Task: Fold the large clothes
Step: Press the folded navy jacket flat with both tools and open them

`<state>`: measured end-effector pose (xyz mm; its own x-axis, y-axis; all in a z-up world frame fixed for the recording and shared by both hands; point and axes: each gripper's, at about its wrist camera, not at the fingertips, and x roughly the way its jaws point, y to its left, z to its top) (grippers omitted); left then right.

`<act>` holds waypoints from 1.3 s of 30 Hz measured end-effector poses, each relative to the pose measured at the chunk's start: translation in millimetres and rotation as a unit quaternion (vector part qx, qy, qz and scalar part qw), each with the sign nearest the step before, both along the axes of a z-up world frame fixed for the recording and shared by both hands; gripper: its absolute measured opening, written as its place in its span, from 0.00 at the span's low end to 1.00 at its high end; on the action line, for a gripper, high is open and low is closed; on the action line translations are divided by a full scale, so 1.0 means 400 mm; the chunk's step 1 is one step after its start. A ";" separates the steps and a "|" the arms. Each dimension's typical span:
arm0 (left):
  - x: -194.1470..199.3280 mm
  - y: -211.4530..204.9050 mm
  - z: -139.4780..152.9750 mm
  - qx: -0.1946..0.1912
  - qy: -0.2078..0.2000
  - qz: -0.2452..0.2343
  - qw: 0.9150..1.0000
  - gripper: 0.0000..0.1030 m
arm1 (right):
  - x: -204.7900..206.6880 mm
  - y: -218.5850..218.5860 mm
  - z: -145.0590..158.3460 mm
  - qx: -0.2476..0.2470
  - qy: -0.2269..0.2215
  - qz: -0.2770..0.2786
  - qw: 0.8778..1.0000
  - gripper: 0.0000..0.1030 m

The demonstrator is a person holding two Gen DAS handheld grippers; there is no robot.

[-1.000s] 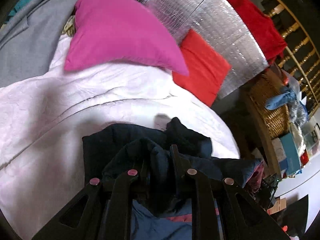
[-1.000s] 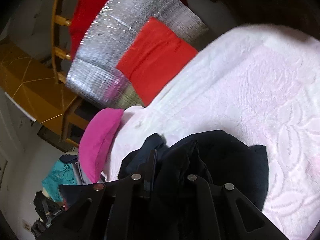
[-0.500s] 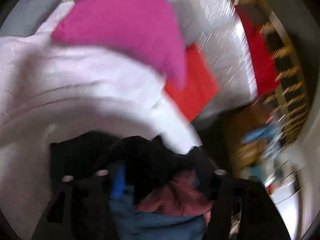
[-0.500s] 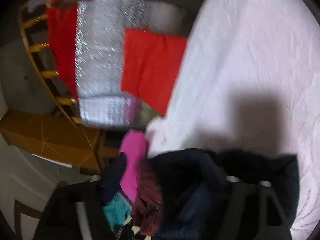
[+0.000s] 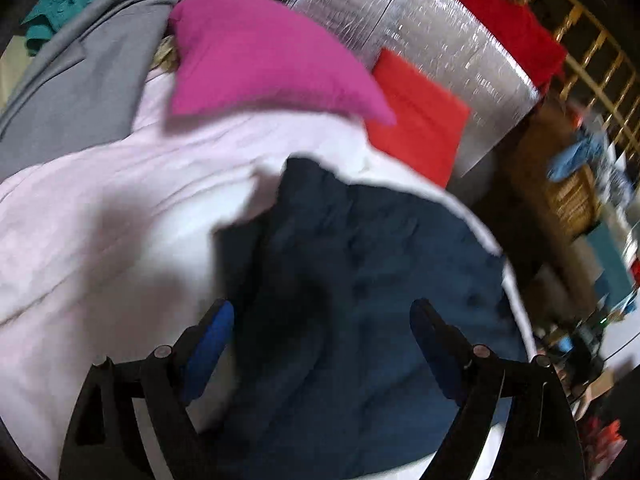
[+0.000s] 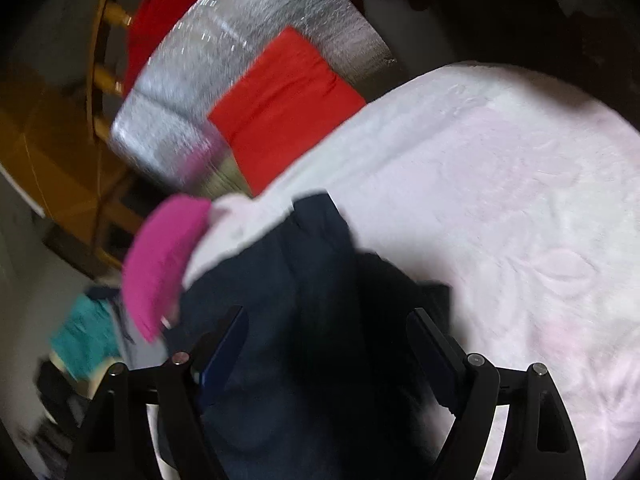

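A dark navy garment (image 5: 360,280) lies spread on the pale pink bedspread (image 5: 100,220). It also shows in the right wrist view (image 6: 304,300) on the same bedspread (image 6: 520,220). My left gripper (image 5: 322,316) is open, its blue-padded fingers standing wide apart just above the cloth and holding nothing. My right gripper (image 6: 326,324) is open too, its fingers wide apart over the garment, empty.
A magenta pillow (image 5: 260,56) and a red cushion (image 5: 416,120) lie at the bed's head against a silver foil panel (image 5: 432,32). A grey garment (image 5: 72,88) lies at the far left. A wicker basket (image 5: 572,200) stands off the bed's right side.
Both grippers were shut on the bunched navy garment. They have opened and let it go, and it now lies spread flat on the bed.
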<state>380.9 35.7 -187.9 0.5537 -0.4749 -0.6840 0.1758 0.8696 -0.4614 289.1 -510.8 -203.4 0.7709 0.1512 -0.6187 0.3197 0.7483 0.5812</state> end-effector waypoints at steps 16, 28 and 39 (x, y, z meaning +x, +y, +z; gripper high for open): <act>-0.013 -0.037 -0.104 0.133 0.084 0.026 0.987 0.89 | 0.022 0.106 -0.072 -0.074 0.089 0.048 0.992 0.33; 0.141 0.072 -0.085 -0.059 0.147 0.046 0.986 0.88 | 0.023 -0.127 -0.111 0.091 0.050 -0.016 0.994 0.82; 0.156 0.027 -0.191 -0.113 0.199 -0.002 0.974 0.88 | 0.088 -0.149 -0.245 0.199 0.049 0.051 0.977 0.85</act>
